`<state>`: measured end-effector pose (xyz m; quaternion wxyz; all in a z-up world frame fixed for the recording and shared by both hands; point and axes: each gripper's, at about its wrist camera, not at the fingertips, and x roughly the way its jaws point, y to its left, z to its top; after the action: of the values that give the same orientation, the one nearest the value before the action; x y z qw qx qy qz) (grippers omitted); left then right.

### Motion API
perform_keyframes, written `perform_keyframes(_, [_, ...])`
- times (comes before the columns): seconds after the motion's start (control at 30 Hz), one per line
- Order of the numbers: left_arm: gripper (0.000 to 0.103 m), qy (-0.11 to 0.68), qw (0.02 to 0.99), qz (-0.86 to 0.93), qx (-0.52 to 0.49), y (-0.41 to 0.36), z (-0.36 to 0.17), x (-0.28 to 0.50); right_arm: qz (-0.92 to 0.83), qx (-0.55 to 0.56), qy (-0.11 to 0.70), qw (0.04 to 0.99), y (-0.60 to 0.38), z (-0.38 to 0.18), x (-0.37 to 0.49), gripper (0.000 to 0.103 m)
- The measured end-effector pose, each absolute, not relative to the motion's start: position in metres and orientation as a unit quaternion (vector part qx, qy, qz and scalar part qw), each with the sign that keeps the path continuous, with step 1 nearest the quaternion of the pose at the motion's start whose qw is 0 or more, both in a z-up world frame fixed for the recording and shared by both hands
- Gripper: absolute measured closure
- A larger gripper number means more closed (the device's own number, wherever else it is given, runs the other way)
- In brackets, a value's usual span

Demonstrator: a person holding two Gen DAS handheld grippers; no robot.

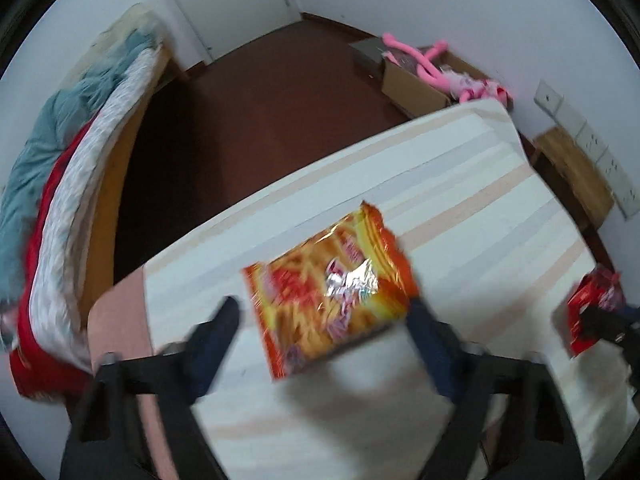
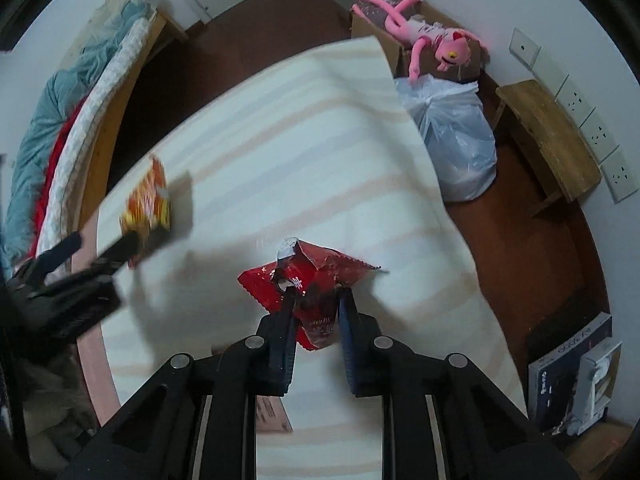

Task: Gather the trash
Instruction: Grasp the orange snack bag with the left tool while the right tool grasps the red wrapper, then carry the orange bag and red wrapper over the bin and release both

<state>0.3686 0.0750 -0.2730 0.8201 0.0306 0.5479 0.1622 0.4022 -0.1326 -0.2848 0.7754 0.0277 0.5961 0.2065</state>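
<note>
The striped bed (image 2: 280, 128) fills the middle of both your views. In the lower centre of your left view, your left gripper (image 1: 324, 312) has its jaws spread around the orange snack packet (image 1: 328, 288), the right finger touching its edge. In the lower centre of your right view, your right gripper (image 2: 316, 300) has narrow jaws pinching the red wrapper (image 2: 312, 280).

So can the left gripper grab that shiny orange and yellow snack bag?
Probably yes. The left gripper is open around the shiny orange and yellow snack bag on the striped bed sheet, and nothing is in the way.
</note>
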Motion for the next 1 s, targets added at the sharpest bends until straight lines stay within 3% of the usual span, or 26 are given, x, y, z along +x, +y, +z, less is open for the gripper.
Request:
perform_keyframes(0.03, [0.054, 0.553, 0.817, 0.160, 0.033, 0.076, -0.279, 0.373, 0.204, 0.027, 0.594, 0.777, -0.131, -0.284, 0.407, 0.083])
perform_keyframes(0.1, [0.088, 0.555, 0.817, 0.155, 0.021, 0.079, -0.284, 0.377, 0.200, 0.026, 0.594, 0.778, -0.127, -0.284, 0.414, 0.084])
perform_keyframes(0.17, [0.097, 0.553, 0.819, 0.155, 0.016, 0.079, -0.284, 0.373, 0.199, 0.023, 0.596, 0.777, -0.124, -0.284, 0.418, 0.085])
perform_keyframes(0.53, [0.100, 0.473, 0.858, 0.198, -0.029, 0.067, -0.216, 0.298, 0.228, 0.004, 0.578, 0.784, -0.123, -0.258, 0.384, 0.087])
perform_keyframes(1.0, [0.100, 0.383, 0.868, 0.292, -0.119, 0.106, -0.102, 0.105, 0.359, -0.019, 0.513, 0.779, -0.082, -0.146, 0.243, 0.088])
